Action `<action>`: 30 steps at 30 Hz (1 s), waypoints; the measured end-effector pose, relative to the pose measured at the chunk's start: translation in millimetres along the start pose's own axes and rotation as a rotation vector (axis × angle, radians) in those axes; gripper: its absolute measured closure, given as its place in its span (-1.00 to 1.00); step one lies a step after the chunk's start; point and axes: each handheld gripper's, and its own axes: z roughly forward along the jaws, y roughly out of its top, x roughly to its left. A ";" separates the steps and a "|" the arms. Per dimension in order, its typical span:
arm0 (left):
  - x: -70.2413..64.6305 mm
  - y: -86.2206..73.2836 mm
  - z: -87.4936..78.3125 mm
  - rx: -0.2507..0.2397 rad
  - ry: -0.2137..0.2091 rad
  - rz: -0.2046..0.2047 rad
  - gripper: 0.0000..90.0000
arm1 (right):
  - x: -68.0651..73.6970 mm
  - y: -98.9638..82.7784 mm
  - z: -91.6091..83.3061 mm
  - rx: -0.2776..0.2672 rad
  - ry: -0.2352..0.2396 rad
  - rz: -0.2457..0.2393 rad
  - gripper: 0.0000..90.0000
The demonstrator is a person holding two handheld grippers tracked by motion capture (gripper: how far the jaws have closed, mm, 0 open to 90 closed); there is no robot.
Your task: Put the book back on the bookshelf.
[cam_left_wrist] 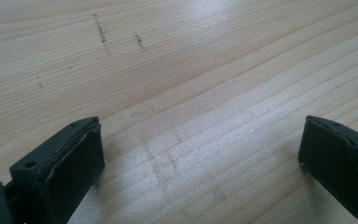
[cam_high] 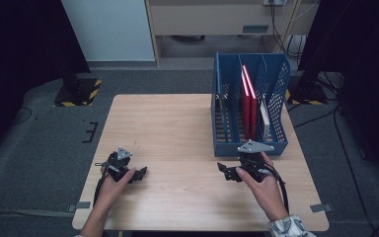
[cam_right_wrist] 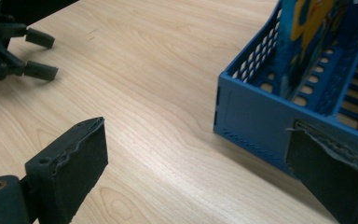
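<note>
A blue perforated file rack (cam_high: 250, 143) stands on the right half of the wooden table (cam_high: 177, 133). Red books (cam_high: 249, 101) and a white one (cam_high: 265, 118) stand upright in its slots. My right gripper (cam_high: 225, 173) rests on the table just in front of the rack's near wall, open and empty; the right gripper view has the rack's corner (cam_right_wrist: 251, 116) close by between its jaws. My left gripper (cam_high: 139, 174) lies low over the table's near left part, open with nothing held. Bare wood (cam_left_wrist: 200, 140) lies between its jaws. The left gripper (cam_right_wrist: 30, 51) also appears far off in the right gripper view.
Grey carpet surrounds the table. Black stands with hazard-striped bases (cam_high: 76, 94) sit beyond the far corners, and cables (cam_high: 345, 148) run along the floor at right. Tape tabs (cam_high: 322, 208) mark the near table corners.
</note>
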 end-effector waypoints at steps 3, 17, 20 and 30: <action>0.0 0.0 0.0 0.000 0.000 0.000 -1.00 | 3.3 -3.4 3.6 0.010 0.006 0.008 -0.87; 0.0 0.0 0.0 0.000 0.000 0.000 -1.00 | 30.7 -21.6 28.8 0.074 0.065 -0.031 -0.87; 0.0 0.0 0.0 0.000 0.000 0.000 -1.00 | 34.9 -22.9 35.5 0.089 0.080 -0.024 -0.87; -0.1 0.0 0.0 0.000 -0.001 0.001 -1.00 | 45.7 -24.5 65.3 0.148 0.100 -0.031 -0.85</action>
